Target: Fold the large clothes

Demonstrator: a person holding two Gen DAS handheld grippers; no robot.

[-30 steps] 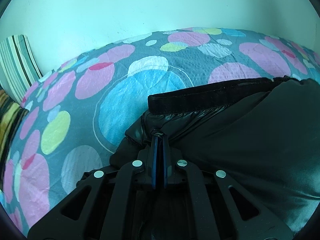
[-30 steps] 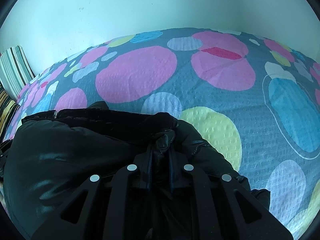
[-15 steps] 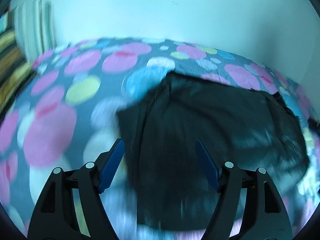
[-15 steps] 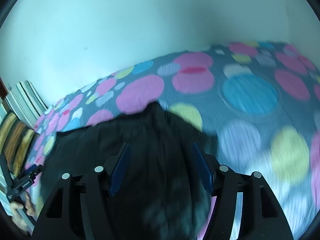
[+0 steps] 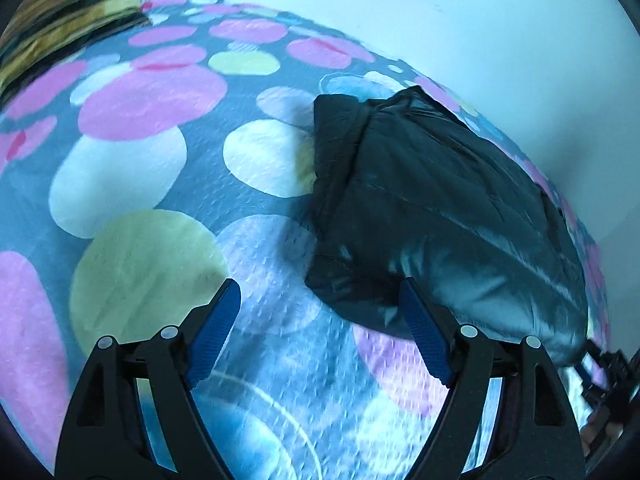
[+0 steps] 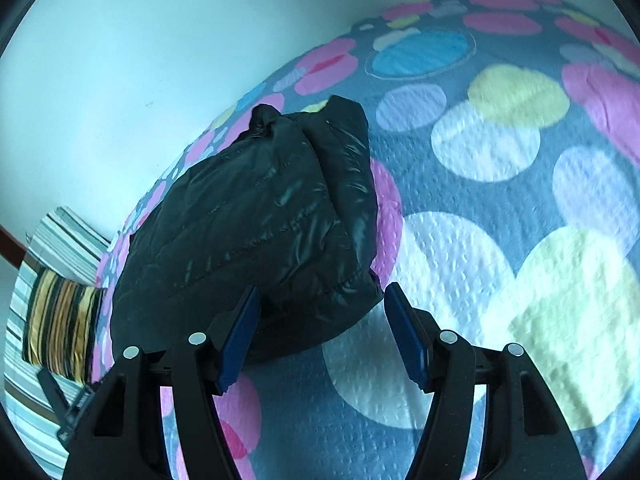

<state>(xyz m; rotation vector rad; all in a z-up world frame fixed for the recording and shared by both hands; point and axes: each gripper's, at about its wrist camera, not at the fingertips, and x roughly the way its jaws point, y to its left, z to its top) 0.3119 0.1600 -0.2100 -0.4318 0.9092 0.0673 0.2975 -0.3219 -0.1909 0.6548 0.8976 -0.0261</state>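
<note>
From the left wrist camera, the left gripper (image 5: 320,308) has its jaws wide apart, and they have just been opening. Nothing is between them but the bed cover (image 5: 132,160). The blue pads (image 5: 214,338) have small ridges on them, and the arms behind them are black plastic. The black puffy jacket (image 5: 432,216) lies folded in a fat, soft bundle on the bed, just past the jaws and off to the right. Its near left corner sits close to the tip of the right pad, but I cannot tell if they touch. The jacket is shiny and smooth, with stitched lines across it. The bed cover is grey and bumpy, with big round spots in pink, yellow, white and blue. Far off on the left is a striped pillow (image 5: 68,12). A plain pale wall (image 5: 460,20) stands behind the bed.

From the right wrist camera, the right gripper (image 6: 322,300) also has its jaws apart, and they have just been opening too. The jacket (image 6: 256,224) lies just past them and more to the left. Its near rounded edge shows in the gap between the two pads, and the pads do not squeeze it. The striped pillow (image 6: 60,312) is far to the left, with the left gripper (image 6: 64,404) showing dark and small near it
</note>
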